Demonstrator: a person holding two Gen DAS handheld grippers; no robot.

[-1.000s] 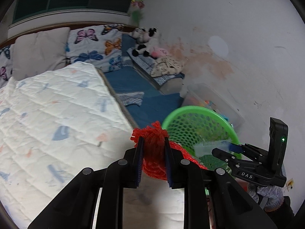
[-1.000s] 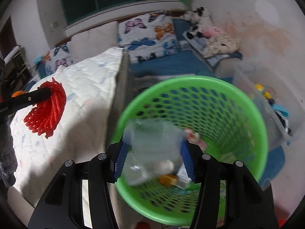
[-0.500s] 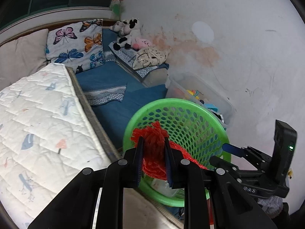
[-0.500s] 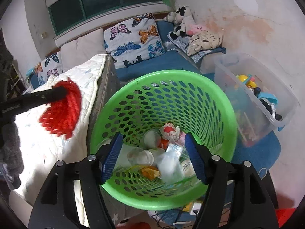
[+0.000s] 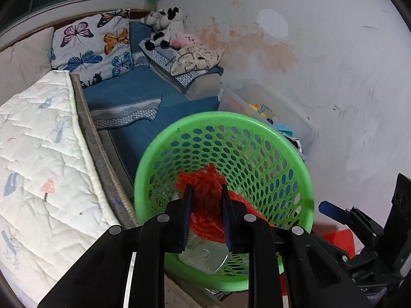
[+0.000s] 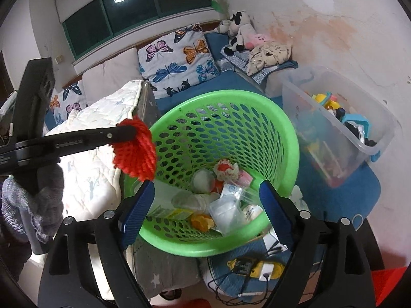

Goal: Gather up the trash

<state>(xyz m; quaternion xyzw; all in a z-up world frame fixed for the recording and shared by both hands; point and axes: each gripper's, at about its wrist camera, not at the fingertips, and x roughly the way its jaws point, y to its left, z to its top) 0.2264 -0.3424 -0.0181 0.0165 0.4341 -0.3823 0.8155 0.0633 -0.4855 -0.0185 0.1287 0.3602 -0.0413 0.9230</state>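
Note:
A green perforated basket stands beside the bed with several pieces of trash inside, among them a clear plastic bag. My left gripper is shut on a red mesh net, held over the basket's near rim; from the right wrist view the red mesh net hangs at the basket's left rim. My right gripper hovers above the basket with its jaws opening and nothing between its blue pads. Its blue fingertip shows at the lower right of the left wrist view.
A white quilted mattress lies left of the basket. Right of it stands a clear plastic bin of toys against the stained wall. Butterfly pillows and plush toys lie beyond. Cables and a yellow device lie on the floor below.
My right gripper opened and the clear plastic bag dropped into the basket. My left gripper carried the red net rightward from over the mattress to the basket's rim.

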